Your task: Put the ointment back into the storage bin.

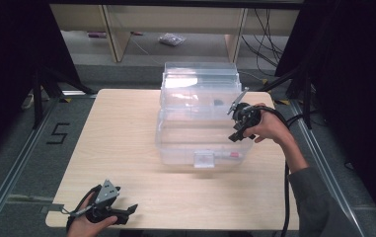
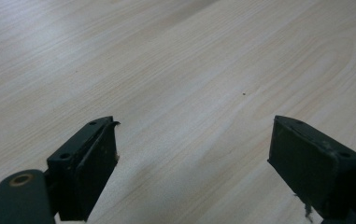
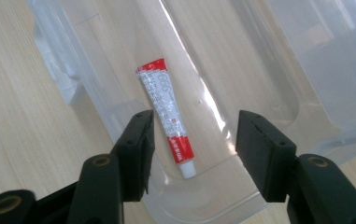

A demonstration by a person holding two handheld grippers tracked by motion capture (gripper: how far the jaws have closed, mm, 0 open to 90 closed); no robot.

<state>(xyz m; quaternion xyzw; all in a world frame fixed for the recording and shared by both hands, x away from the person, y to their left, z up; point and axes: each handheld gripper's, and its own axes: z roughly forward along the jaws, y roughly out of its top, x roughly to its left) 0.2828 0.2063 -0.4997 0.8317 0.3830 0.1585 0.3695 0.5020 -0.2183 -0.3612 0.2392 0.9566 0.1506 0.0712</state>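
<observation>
Small red-and-white tube with a white cap, lying flat on the floor of the clear plastic bin, just beyond and below the right gripper, whose jaws stand part-open with nothing held. Probably light, soft-walled and slightly slick; best pinched across mid-body. The left gripper rests wide open over bare table.

Tube's small print too blurred
</observation>
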